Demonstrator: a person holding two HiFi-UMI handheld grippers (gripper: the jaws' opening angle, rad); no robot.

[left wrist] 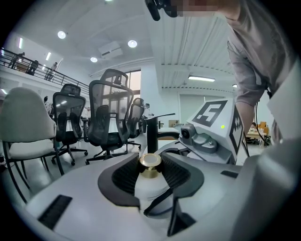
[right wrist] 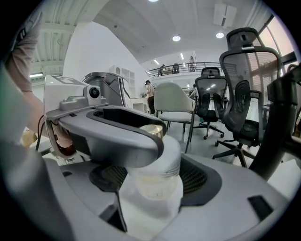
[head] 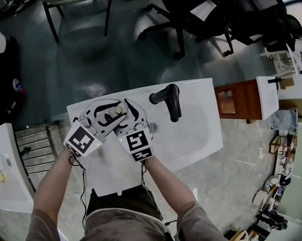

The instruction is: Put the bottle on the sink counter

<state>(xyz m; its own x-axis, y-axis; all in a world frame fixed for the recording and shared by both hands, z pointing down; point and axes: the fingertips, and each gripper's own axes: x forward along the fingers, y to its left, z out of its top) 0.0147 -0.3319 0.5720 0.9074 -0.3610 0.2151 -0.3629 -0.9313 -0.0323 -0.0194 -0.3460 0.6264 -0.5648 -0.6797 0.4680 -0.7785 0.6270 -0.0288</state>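
Observation:
A white bottle (head: 120,109) with a gold cap stands upright on the white sink counter (head: 191,136), left of the black faucet (head: 170,99). Both grippers meet on it from the near side. My left gripper (head: 112,113) is shut on the bottle's neck, and in the left gripper view its ribbed pads (left wrist: 123,175) hug the gold cap (left wrist: 150,161). My right gripper (head: 126,116) is shut on the bottle's white body (right wrist: 157,186), lower down. The left gripper's jaw (right wrist: 113,129) crosses in front of the bottle in the right gripper view and hides part of it.
The sink's drain (head: 152,127) lies just right of the grippers. A brown wooden cabinet (head: 239,99) stands to the counter's right, another white basin (head: 7,169) and a metal rack (head: 38,146) to its left. Black office chairs (head: 197,17) stand beyond on the floor.

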